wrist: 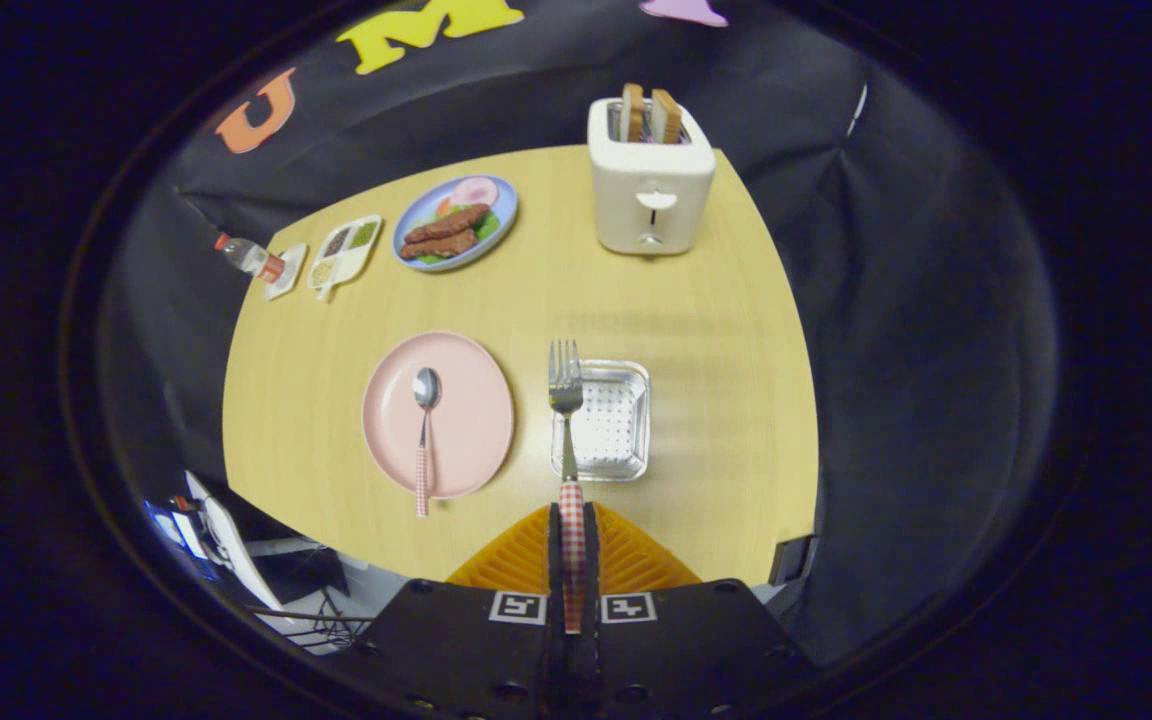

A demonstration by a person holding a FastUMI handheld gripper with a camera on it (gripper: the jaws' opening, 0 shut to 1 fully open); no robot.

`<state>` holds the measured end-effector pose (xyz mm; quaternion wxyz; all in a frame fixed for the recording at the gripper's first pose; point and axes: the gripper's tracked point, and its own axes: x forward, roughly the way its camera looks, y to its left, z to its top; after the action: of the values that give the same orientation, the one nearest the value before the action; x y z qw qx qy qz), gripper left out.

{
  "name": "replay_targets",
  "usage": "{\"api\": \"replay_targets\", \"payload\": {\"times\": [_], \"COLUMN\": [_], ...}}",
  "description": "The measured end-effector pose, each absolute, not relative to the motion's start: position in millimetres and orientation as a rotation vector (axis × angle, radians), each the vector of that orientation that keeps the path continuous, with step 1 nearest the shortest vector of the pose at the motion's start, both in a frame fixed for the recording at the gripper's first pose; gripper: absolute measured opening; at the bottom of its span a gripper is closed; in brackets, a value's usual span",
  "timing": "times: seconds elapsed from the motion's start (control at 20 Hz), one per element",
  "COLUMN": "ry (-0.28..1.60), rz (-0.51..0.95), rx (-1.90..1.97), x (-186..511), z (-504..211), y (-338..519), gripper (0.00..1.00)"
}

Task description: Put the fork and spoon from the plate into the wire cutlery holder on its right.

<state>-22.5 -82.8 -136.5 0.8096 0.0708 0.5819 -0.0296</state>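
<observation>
Fork (566,400) is clamped by its checked handle between the two fingers of the gripper (572,530); both fingers press on the handle, leaving only the handle's width between them. The fork runs straight ahead from the fingers, tines pointing away. In this view its tines and neck overlie the left rim of the cutlery holder (616,420); whether the fork touches the rim cannot be told.

The holder is a square, shallow, perforated metal basket that sits just ahead of the fingers and slightly to their right. Its inside holds nothing. Bare tabletop lies on its right side up to the table (736,380) edge, and a strip of bare wood separates its near rim from the near table edge.

Spoon (424,430) lies on the pink plate (476,400), left of the holder, bowl away from the gripper; its checked handle end reaches past the near rim of the plate. A gap of bare table separates plate and holder.

Beyond the holder, a wide band of open table leads to the white toaster (650,190) with two slices of bread (648,112), near the far edge. Far left stand a blue plate of food (456,222), a divided tray (344,254) and a small bottle (248,258), all well apart from the holder
</observation>
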Motion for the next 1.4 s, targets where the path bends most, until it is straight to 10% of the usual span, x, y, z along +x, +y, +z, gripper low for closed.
{"api": "replay_targets", "payload": {"times": [0.8,1.1,1.4], "ry": [1.517,1.400,1.045], "rz": [-0.146,-0.122,-0.070], "rx": [0.206,0.190,0.056], "x": [4,22,49], "z": [-188,-179,-133], "y": [-94,-93,-81], "gripper": [0.05,0.30,0.86]}}
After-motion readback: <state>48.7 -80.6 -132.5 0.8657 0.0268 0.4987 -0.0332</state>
